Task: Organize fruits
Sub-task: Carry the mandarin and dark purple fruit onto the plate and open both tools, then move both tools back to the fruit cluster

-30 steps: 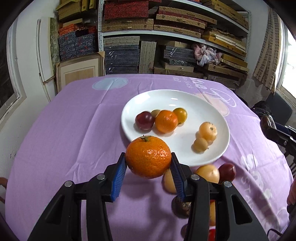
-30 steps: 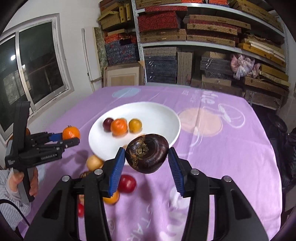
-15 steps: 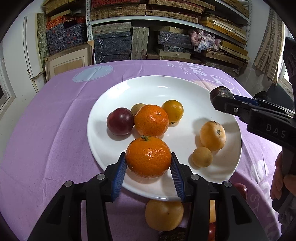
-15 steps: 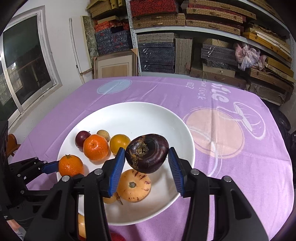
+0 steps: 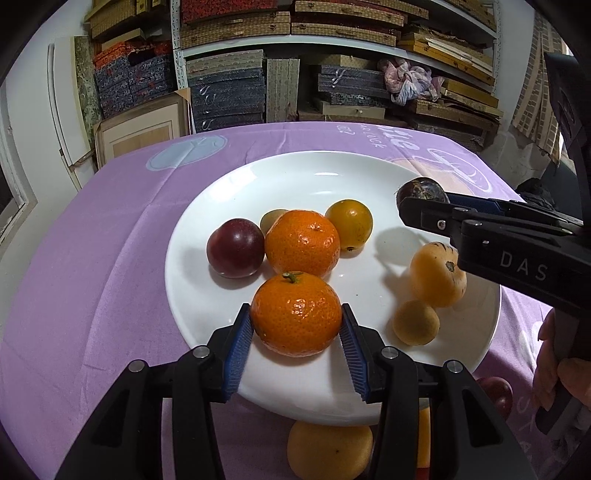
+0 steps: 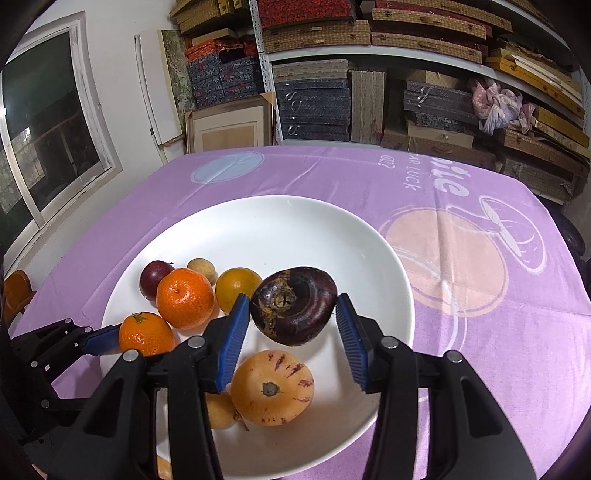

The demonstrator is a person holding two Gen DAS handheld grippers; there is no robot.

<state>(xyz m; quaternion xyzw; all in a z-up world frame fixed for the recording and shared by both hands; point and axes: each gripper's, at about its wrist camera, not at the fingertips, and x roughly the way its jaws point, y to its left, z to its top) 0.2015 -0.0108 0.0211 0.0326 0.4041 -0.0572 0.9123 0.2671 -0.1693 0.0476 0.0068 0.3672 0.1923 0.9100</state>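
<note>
L gripper [image 5: 296, 334] is clamped on a mandarin [image 5: 296, 314], stem up, over the white plate's [image 5: 295, 173] near rim. R gripper [image 6: 291, 321] grips a dark purple mangosteen [image 6: 293, 305], calyx facing cam, flat axis tilted, above plate centre. On the plate: second mandarin [image 5: 302, 243], plum [image 5: 235, 247], yellow fruit [image 5: 349, 224], striped pepino melon [image 6: 272, 387]. Pepino sits directly below the mangosteen.

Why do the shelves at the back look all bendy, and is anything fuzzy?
Left wrist view: the wide lens curves the shelves and darkens the corners; the striped yellow fruit looks a bit soft, and light glints on the held orange. Right wrist view: same bending; the window is dark and the plate sharp.
</note>
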